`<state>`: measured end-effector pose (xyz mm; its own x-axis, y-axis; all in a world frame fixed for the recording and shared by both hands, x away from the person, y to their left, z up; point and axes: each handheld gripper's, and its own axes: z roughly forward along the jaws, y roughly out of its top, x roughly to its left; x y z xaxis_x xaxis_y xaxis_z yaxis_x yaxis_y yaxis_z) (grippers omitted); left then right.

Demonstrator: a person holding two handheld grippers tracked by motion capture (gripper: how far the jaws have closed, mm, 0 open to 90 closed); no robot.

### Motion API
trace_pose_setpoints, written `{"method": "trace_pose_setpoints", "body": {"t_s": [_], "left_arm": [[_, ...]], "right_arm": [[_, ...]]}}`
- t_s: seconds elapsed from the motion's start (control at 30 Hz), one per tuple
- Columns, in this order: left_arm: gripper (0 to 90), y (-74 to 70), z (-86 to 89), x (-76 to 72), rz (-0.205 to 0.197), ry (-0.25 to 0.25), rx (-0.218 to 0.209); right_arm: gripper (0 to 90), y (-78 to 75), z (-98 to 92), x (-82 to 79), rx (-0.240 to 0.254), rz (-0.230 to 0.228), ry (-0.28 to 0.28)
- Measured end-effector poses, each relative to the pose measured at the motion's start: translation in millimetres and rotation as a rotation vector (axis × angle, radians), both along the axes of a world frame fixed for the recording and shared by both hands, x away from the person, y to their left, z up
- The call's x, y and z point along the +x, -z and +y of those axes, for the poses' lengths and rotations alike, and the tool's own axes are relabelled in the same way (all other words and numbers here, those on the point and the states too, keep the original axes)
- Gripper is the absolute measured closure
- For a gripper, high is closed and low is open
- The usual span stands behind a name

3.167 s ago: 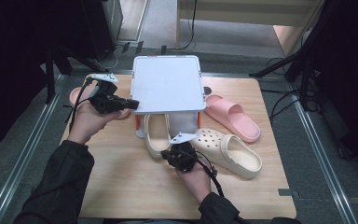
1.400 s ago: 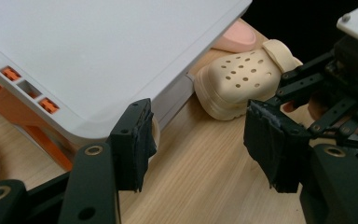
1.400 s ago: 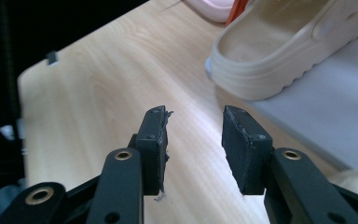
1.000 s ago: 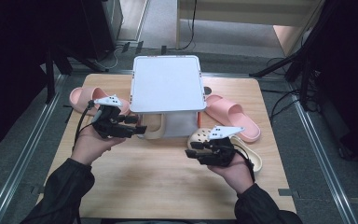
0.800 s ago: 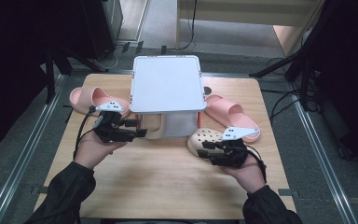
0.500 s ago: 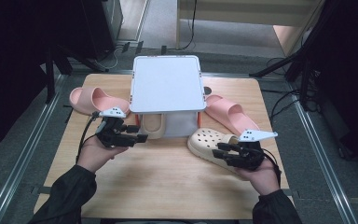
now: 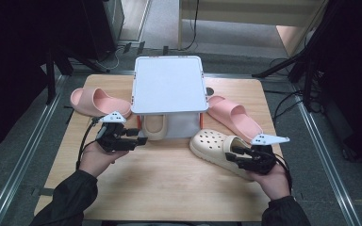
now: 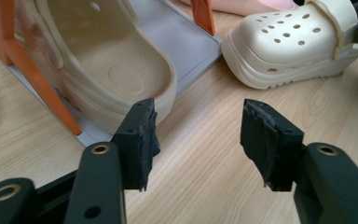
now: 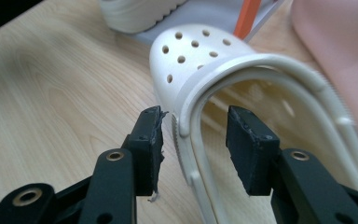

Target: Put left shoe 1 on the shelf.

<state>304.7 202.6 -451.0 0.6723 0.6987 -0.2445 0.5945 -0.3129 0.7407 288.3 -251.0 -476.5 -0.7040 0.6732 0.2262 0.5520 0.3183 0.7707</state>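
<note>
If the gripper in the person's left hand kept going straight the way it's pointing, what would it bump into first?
Probably the cream clog lying under the small white rack: the left gripper has its open jaws just short of that shoe's heel, one jaw nearly at its edge. Depth is hard to judge.

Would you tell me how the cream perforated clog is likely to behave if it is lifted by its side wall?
The cream clog looks like moulded foam, so probably light. Its thin wall, between the right claw jaws, may flex. Held at one side, it may tilt.

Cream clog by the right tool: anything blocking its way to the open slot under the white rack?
Nothing visible. The cream clog lies just off the rack's front edge, with bare table between. The other clog fills the left half; the right half looks free.
</note>
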Motion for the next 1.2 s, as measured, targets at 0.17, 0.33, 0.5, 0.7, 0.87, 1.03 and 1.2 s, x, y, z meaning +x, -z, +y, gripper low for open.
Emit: {"method": "trace_pose_setpoints", "body": {"t_s": [0.17,0.33,0.5,0.7,0.87,1.03,1.2], "left_arm": [[58.0,-0.1,1.3,-0.4,0.032,0.010,-0.020],[58.9,1.8,-0.2,-0.2,0.045,0.003,0.001],[60.3,2.5,-1.2,-0.4,0.060,0.006,-0.009],[61.3,1.8,-0.8,-1.1,0.069,0.009,-0.022],[66.4,-0.3,1.0,-6.2,0.047,0.017,-0.045],[70.2,0.0,-0.4,-10.8,0.044,0.011,-0.036],[70.4,2.0,-3.8,-15.0,0.052,0.008,-0.038]], "right_arm": [[75.1,10.8,7.9,14.5,0.009,0.068,-0.049],[78.3,6.2,6.0,16.6,0.021,0.071,-0.057],[78.5,-0.8,4.1,15.5,0.068,0.090,-0.043],[78.4,-11.5,24.8,7.1,0.063,0.073,-0.087],[78.4,-14.1,42.6,4.2,0.068,0.062,-0.125],[78.3,-14.5,62.5,3.1,0.069,0.065,-0.171],[78.1,-8.6,88.3,4.2,0.041,0.087,-0.194]]}}
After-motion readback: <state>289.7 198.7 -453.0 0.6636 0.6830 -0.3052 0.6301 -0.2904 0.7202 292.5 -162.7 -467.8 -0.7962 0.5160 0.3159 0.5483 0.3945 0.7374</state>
